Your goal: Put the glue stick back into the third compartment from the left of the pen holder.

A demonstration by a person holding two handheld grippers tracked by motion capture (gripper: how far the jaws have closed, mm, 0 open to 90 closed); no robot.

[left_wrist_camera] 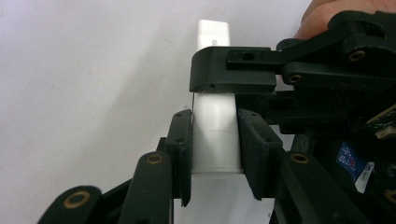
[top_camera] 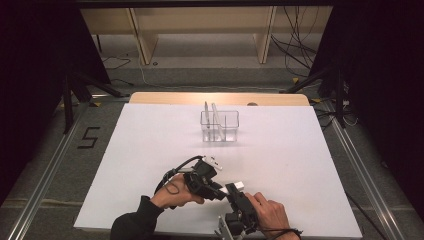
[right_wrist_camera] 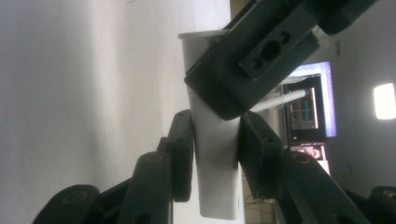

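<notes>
Both tools, L [left_wrist_camera: 215,140] & R [right_wrist_camera: 215,154], clamped on white tube [left_wrist_camera: 215,135] (over table [top_camera: 150,150]).

2 grippers [top_camera: 210,180] [top_camera: 239,196], 1 white tube [top_camera: 238,185], 1 clear container [top_camera: 220,126], 1 white table [top_camera: 150,150]

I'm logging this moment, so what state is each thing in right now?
White tube: held off the table, gripped by both hand-held grippers.
Left hand-held gripper: shut on the white tube.
Right hand-held gripper: shut on the white tube.
Clear organizer box: upright on the table, holding two white sticks.
</notes>
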